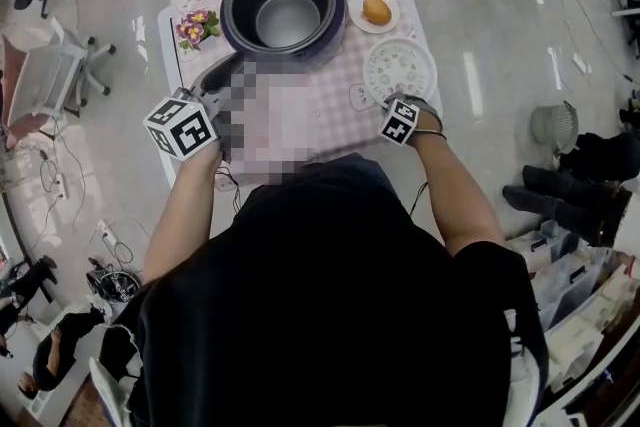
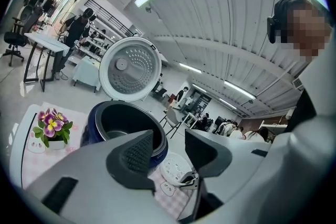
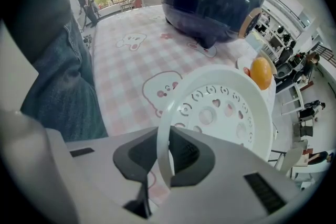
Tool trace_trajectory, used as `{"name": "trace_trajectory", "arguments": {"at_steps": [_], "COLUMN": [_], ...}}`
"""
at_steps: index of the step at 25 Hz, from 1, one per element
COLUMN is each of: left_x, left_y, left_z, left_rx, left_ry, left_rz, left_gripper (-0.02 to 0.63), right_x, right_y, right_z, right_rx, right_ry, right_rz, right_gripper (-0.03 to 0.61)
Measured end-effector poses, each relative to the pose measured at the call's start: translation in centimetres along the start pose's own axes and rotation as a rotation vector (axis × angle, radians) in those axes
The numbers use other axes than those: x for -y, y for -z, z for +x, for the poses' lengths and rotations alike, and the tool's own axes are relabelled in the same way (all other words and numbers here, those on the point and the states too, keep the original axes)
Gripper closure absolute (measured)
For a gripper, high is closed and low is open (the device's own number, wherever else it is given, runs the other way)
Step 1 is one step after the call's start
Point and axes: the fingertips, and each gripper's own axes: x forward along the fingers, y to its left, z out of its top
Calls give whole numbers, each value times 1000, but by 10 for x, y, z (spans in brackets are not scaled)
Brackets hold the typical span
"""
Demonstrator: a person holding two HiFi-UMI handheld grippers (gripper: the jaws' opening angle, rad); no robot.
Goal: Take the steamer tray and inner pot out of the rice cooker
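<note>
Step in hand: by my reading, getting the tray settled on the cloth. Keep it level and clear of the plate, and part the jaws only once it rests flat
Flowers [image 1: 193, 28]: purple and yellow blooms in a small pot, left of the cooker
Left gripper [image 2: 169, 150]: lower left of centre, jaws apart with nothing between them, ribbed dark pads aimed at the cooker's mouth
Rice cooker [image 1: 232, 15]: top centre, a glossy dark-blue rounded body with its lid swung up
Inner pot [image 1: 287, 18]: seemingly seated in the cooker, with dark walls and a dull grey round floor. Its thin rim would need a firm pinch and a straight lift
Cloth [image 1: 330, 100]: pink-and-white check with printed bears, soft and matte
Steamer tray [image 1: 400, 67]: right of the cooker and out of it, at the cloth. It is a white plastic disc with a raised rim and pierced holes. Whether it touches down I cannot tell
Right gripper [image 3: 169, 157]: clamped on the tray's near rim — a thin, smooth edge that could slip or flex
Plate [image 1: 392, 23]: just above the tray, holding a round orange thing
</note>
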Motion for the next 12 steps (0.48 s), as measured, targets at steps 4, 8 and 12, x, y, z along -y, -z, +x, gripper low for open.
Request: {"name": "trace_trajectory", "arguments": {"at_steps": [4, 8, 12], "left_x": [-1, 0, 0], "left_y": [1, 2, -3], "left_z": [0, 1, -1], "left_rx": [-3, -2, 3], "left_ry": [1, 2, 2], "left_rz": [-3, -6, -3], "left_gripper": [403, 404, 404], "right_x": [-1, -1, -3], "right_y": [-2, 0, 1], "right_z": [0, 0, 0], "right_rx": [1, -3, -9], "right_ry": [-11, -22, -46], "right_rz": [9, 15, 41], "right_gripper": [532, 528, 508]}}
